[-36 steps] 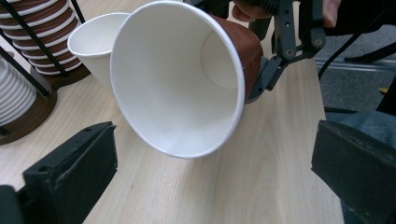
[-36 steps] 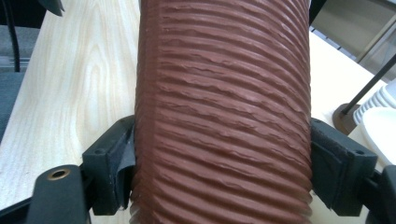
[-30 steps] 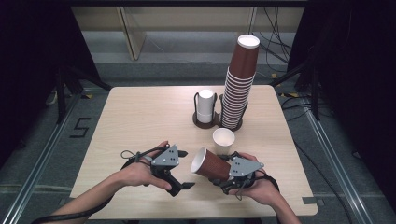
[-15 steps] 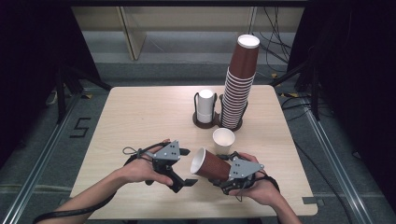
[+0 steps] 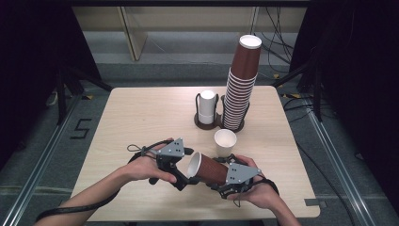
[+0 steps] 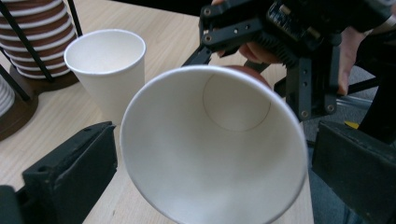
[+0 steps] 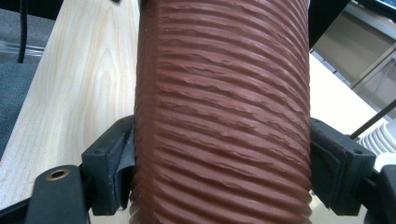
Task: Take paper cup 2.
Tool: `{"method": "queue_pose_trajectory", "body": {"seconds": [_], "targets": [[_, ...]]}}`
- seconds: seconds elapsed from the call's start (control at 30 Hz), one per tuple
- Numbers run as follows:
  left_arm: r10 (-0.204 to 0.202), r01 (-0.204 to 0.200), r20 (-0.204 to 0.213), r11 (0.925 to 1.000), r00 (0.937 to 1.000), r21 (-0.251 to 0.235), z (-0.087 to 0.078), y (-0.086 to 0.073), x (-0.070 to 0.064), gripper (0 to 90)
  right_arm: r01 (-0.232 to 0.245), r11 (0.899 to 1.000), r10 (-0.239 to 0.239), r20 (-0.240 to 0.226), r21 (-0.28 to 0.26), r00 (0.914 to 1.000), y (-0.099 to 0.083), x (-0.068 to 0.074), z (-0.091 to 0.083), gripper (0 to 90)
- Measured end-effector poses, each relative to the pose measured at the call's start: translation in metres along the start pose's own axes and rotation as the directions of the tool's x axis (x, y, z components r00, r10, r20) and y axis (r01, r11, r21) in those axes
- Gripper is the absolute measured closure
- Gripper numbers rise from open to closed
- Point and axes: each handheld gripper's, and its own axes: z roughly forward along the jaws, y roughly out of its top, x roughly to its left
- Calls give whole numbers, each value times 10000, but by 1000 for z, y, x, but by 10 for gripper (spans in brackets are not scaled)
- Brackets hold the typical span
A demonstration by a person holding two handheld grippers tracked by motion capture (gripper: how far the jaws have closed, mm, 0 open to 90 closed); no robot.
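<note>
High view
Brown cup [image 5: 210,168]: held on its side above the table's [image 5: 141,117] near edge, white mouth turned toward the left gripper [image 5: 185,178].
Right gripper [image 5: 221,181]: clamped on the brown cup's ribbed wall near its base.
Left gripper: set at the cup's mouth, jaws spread either side of the rim; contact cannot be told.
White cup [image 5: 225,142]: upright, just beyond the brown cup, apart from it.
Stack [image 5: 241,89]: tall brown cups in a rack toward the far right corner.
White stack [image 5: 206,107]: short, in a holder just left of the tall stack.

Left gripper view
Brown cup [image 6: 215,144]: white interior seen straight on, rim between the two jaws.
Jaws: released, a gap seen on each side of the rim.
Right gripper [image 6: 261,51]: seen behind the cup, gripping it.
White cup [image 6: 108,70]: standing behind, stack [image 6: 37,32] beside it at upper left.

Right gripper view
Brown cup [image 7: 224,112]: ribbed wall pinched between both pads, table [image 7: 79,79] seen below.
</note>
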Motion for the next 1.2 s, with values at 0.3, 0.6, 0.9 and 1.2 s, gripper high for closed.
{"method": "queue_pose_trajectory", "body": {"seconds": [0.3,0.6,0.9,1.2], "targets": [[39,-39,-9,9997,10000,249,3,-2,3,0,279,9995,-279,-38,-137,9996,4,2,1,207],[-100,92,274,9994,9996,319,7,-5,4,0,735,9972,-735,6,-150,9973,4,2,1,210],[-111,97,592,9997,9982,224,9,-6,5,0,706,9972,-708,-61,-254,9975,6,4,3,210],[334,-340,502,9994,9982,108,7,-6,3,45,811,9964,-813,-75,-246,9967,6,4,5,205]]}}
